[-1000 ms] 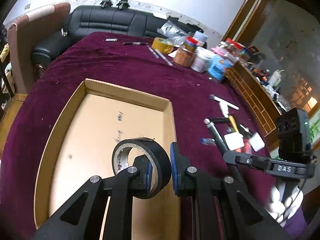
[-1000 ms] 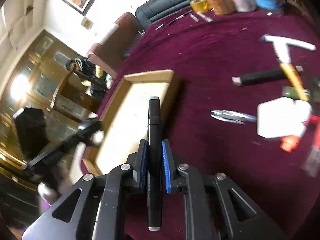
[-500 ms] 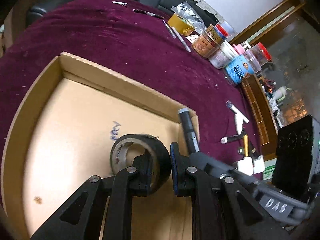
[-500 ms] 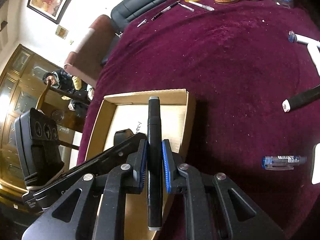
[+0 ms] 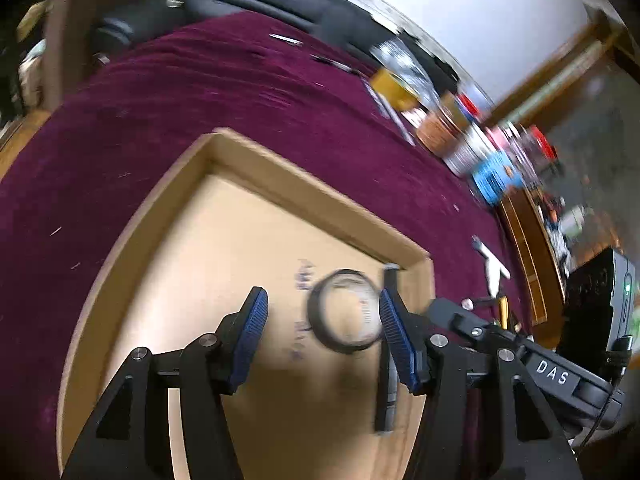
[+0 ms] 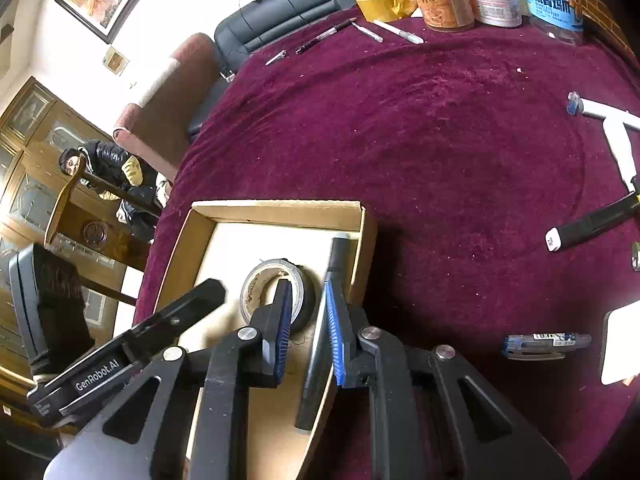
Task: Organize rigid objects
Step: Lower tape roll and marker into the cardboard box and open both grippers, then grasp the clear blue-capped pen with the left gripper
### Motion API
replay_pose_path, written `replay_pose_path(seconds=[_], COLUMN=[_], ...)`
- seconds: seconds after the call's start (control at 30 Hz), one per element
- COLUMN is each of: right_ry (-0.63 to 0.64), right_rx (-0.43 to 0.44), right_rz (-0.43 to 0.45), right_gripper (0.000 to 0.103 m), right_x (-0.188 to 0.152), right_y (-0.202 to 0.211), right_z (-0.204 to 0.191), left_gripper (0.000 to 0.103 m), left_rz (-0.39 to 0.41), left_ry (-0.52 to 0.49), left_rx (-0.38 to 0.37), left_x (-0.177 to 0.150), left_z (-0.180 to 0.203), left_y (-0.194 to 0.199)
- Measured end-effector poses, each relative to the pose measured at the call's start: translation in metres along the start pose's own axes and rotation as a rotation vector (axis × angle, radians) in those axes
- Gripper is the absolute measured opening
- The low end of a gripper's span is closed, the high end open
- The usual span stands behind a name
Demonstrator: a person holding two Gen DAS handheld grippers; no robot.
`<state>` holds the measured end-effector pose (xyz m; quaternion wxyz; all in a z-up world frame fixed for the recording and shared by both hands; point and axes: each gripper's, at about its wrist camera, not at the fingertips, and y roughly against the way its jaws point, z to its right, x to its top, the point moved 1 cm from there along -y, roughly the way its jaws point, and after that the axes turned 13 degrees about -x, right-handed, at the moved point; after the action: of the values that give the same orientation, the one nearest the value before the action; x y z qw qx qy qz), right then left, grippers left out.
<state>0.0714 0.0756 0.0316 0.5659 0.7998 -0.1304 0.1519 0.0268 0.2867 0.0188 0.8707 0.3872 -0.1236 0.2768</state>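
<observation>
Blur smears the black tape roll [image 5: 346, 312], seemingly released in the box [image 5: 304, 196].

Left gripper [image 5: 322, 296] jaws just opened wider, clamping nothing; right gripper [image 6: 307, 284] jaws apart; both angled downward.

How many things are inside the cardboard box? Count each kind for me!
Tape roll: 1
Marker: 1
Total in the box: 2
</observation>
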Motion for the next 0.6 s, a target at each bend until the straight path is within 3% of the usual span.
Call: replay_pose_path(seconds=[0.13, 0.23, 0.33, 0.47, 0.53, 0.57, 0.6], right_ry=[0.010, 0.037, 0.073, 0.107, 0.117, 0.121, 0.124], right_rx=[-0.008, -0.028, -0.079, -0.162, -0.234, -0.281, -0.314], right_rz=[0.002, 0.025, 0.079, 0.182, 0.293, 0.368, 0.426], right_gripper=[0.015, 0.015, 0.015, 0.015, 0.015, 0.019, 0.040], right_x=[-0.005, -0.009, -0.014, -0.020, -0.028, -0.034, -0.039], right_y=[0.002, 0.012, 0.033, 0.072, 0.102, 0.118, 0.129], right_z=[-0.001, 0.000, 0.007, 0.028, 0.043, 0.051, 0.057], left_gripper=[0.052, 0.052, 0.052, 0.052, 0.052, 0.052, 0.052], left_rz=[0.050, 0.076, 0.117, 0.162, 0.172, 0.178, 0.183], left_ry=[0.084, 0.138, 0.148, 0.149, 0.126, 0.109, 0.091], left_rx=[0.055, 0.020, 0.052, 0.064, 0.063, 0.062, 0.051], left_x=[-0.008, -0.012, -0.021, -0.026, -0.025, -0.024, -0.024], left_z=[-0.028, -0.039, -0.041, -0.043, -0.037, -0.031, -0.023], left_y=[0.010, 0.017, 0.025, 0.035, 0.036, 0.039, 0.043])
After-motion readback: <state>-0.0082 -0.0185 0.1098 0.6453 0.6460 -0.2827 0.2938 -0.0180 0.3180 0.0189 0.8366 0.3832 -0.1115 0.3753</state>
